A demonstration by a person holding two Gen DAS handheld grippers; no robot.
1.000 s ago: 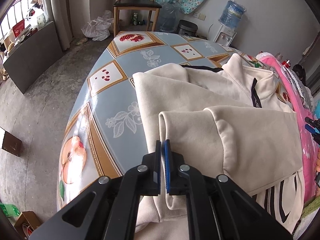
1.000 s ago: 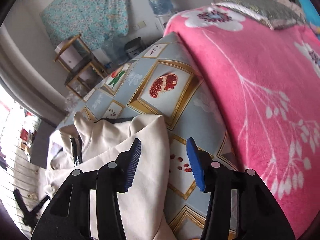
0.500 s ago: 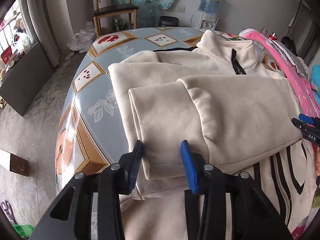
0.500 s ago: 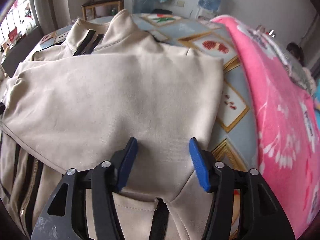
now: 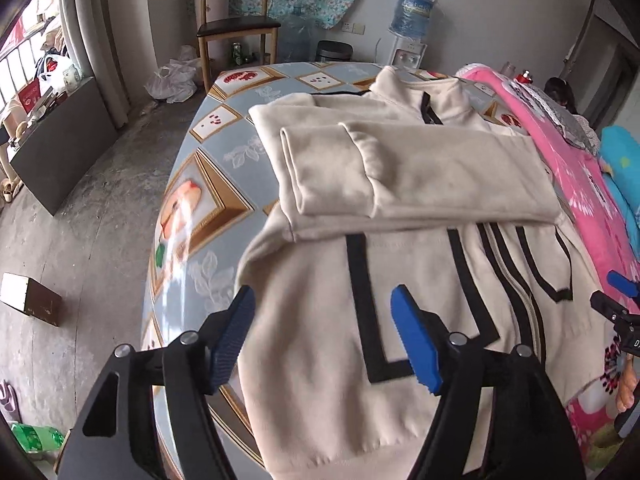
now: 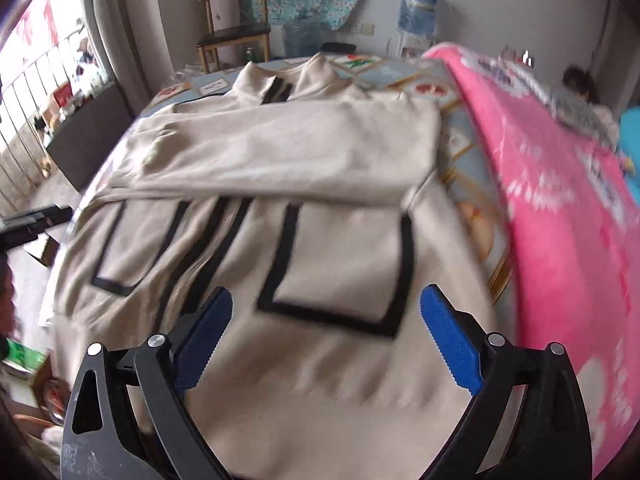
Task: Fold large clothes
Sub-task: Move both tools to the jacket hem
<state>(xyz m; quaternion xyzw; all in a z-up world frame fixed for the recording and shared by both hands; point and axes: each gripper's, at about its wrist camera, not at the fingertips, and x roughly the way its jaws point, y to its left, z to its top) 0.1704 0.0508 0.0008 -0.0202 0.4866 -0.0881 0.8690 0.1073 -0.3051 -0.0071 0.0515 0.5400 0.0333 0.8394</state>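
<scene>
A cream jacket with black trim and pocket outlines lies face up on the patterned table. Both sleeves are folded across its chest. My left gripper hovers above the jacket's lower left part near the hem, its jaws opening with nothing pinched. My right gripper hangs over the lower right pocket, jaws opening wide, pads clear of the cloth. The right gripper's blue tip shows at the left wrist view's right edge.
A pink floral blanket lies along the table's right side. A wooden chair, a water dispenser and a bin stand behind the table. A box sits on the concrete floor at left. A person sits far right.
Both grippers let go of the sleeves and pulled back toward the jacket's hem, jaws spreading. The left one was shut a second ago. Both sleeves now lie folded across the chest.
</scene>
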